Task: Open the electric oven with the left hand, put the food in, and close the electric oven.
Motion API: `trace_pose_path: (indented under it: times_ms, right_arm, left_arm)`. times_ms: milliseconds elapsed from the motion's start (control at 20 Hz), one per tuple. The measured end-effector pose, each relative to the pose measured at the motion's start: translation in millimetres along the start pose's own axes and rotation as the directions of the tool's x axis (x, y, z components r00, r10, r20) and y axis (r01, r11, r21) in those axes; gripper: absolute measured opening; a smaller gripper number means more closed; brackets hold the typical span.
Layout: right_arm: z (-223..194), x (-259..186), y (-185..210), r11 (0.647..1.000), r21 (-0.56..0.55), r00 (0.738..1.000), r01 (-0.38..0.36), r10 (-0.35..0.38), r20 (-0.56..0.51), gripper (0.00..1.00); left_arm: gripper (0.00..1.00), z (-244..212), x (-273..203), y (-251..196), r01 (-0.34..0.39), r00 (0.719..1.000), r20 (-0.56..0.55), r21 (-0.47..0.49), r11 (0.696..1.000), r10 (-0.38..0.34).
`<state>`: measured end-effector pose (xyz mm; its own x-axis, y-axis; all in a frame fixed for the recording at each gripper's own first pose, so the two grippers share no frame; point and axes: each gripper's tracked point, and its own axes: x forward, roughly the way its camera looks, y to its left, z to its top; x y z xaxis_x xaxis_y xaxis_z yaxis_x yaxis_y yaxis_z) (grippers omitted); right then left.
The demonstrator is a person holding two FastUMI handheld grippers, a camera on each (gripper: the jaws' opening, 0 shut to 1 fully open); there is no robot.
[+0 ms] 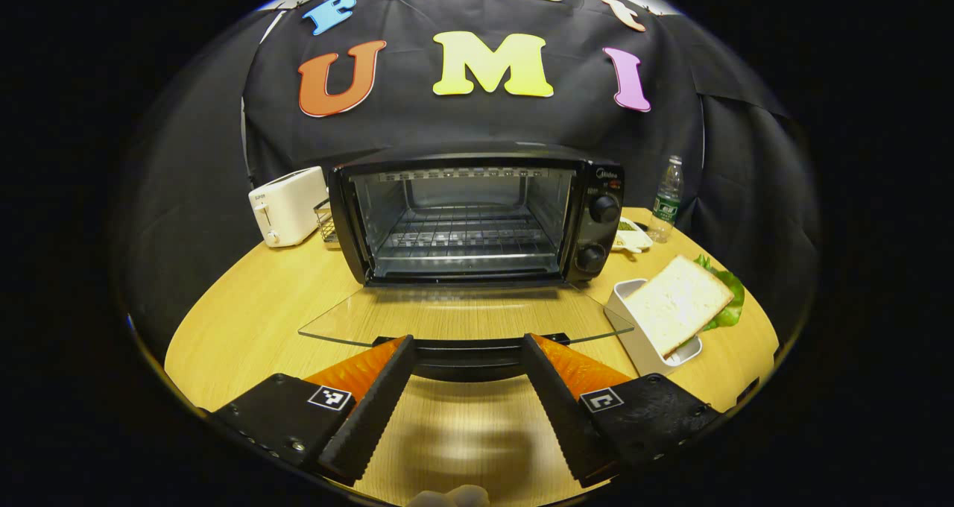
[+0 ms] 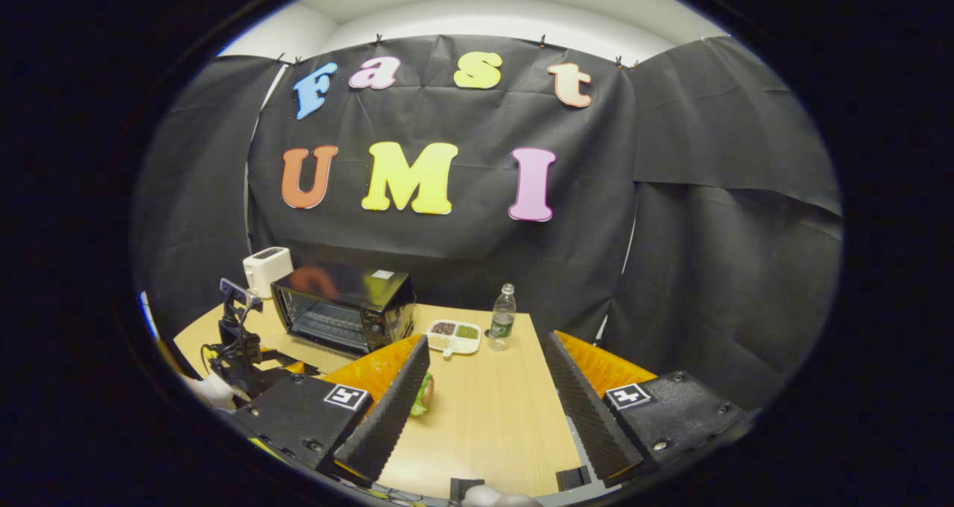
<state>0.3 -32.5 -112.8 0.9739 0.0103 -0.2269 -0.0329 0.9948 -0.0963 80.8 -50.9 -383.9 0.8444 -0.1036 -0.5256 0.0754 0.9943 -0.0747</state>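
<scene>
Oven (image 1: 477, 220) standing open mid-table, door (image 1: 462, 317) lying flat. Left gripper (image 1: 466, 388) spread wide, gripping nothing, just short of the handle. Right gripper (image 2: 484, 402) likewise released, needing to reach squarely for the sandwich (image 1: 682, 302) beside the oven.

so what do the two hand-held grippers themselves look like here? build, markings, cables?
Left hand-held gripper: two long wedge fingers with ribbed inner faces, mounted on black textured blocks with screws; each block carries a small square black-and-white marker. Right hand-held gripper: same build, same markers. In the right gripper view the left one appears farther off as a black frame with a small top-mounted camera and thin cables.
</scene>
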Motion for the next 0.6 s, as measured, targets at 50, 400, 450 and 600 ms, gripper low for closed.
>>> trace_pose_path:
  times_ms: [50, 400, 450, 600]
  right_arm:
    - [-4, 1, 2, 1.0, 0.0, 1.0, 0.0, 0.0, -0.011, 0.92]
    - [-28, 6, 8, 1.0, 0.005, 0.998, -0.004, 0.004, -0.061, 0.92]
    - [-29, 8, 8, 1.0, 0.006, 0.998, -0.004, 0.005, -0.065, 0.92]
    - [-35, 14, 11, 1.0, 0.009, 0.997, -0.01, 0.01, -0.081, 0.92]
  left_arm:
    - [0.95, -8, 2, 0, 0.001, 1.0, -0.016, -0.002, 1.0, -0.001]
    - [0.94, -48, 10, -3, -0.004, 0.994, -0.108, -0.057, 0.998, -0.002]
    - [0.94, -50, 9, -2, -0.003, 0.994, -0.106, -0.048, 0.999, -0.002]
    - [0.94, -50, 7, -2, -0.005, 0.995, -0.096, -0.035, 0.999, 0.002]
